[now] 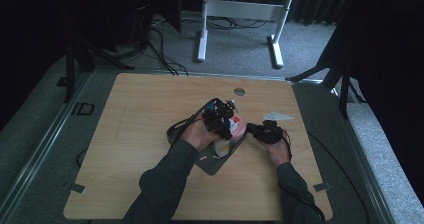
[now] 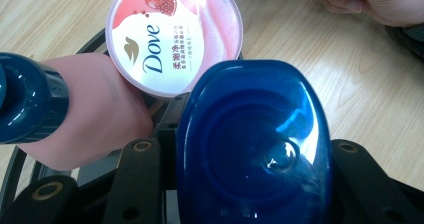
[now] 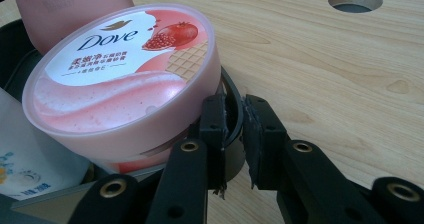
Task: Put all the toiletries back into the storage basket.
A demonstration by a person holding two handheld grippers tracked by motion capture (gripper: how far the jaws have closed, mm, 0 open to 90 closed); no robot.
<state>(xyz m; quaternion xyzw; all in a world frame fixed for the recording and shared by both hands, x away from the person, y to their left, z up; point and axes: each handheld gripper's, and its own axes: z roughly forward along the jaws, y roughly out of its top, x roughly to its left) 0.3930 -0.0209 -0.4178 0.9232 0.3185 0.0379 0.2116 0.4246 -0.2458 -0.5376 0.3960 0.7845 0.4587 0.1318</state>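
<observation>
Two grippers (image 2: 252,149) (image 3: 234,129), both clamped shut.

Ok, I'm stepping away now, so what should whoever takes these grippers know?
Left gripper: shut on the blue-capped container, close by the tray.
Right gripper: pinching the tray's rim, apparently steadying it.
In the tray: Dove tub, pink bottle, white bottle.
Left, probably: set the blue-capped container in beside them, then release both.

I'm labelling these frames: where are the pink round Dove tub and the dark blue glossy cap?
Pink round Dove tub (image 3: 120,69), right gripper view, on its printed lid.
Dark blue glossy cap (image 2: 252,144), left gripper view, on its top face.
</observation>
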